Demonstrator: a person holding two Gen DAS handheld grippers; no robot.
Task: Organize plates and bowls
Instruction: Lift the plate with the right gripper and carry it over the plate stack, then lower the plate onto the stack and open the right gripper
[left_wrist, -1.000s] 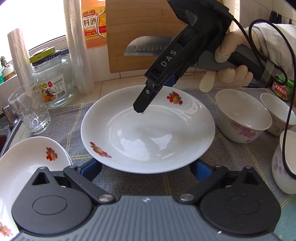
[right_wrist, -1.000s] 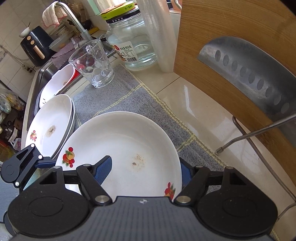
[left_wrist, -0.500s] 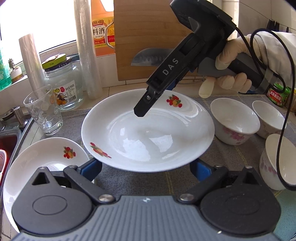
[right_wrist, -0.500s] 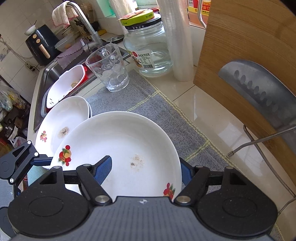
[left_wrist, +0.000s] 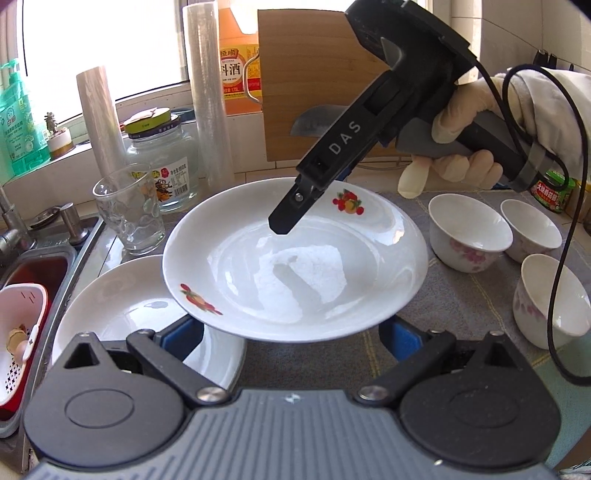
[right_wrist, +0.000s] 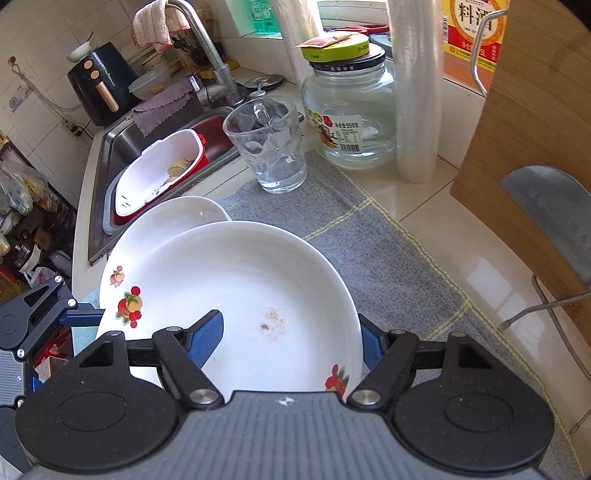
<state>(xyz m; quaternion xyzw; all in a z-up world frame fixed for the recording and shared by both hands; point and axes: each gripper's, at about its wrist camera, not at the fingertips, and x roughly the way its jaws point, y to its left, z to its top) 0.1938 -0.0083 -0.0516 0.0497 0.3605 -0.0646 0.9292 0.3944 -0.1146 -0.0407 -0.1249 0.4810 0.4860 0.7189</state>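
Observation:
A white fruit-print plate is held in the air, partly over a second white plate lying by the sink. My right gripper is shut on the held plate's far rim, one finger inside the dish. In the right wrist view the held plate sits between that gripper's blue pads, above the lower plate. My left gripper is open under the plate's near rim; whether its pads touch it is hidden. Three floral bowls stand on the grey mat at the right.
A drinking glass, a glass jar and plastic-wrap rolls stand behind the plates. A sink with a red-and-white strainer basket lies to the left. A wooden cutting board and cleaver lean at the back.
The held plate has risen and shifted left toward the sink, and now overlaps the second plate. Both grippers moved along with it.

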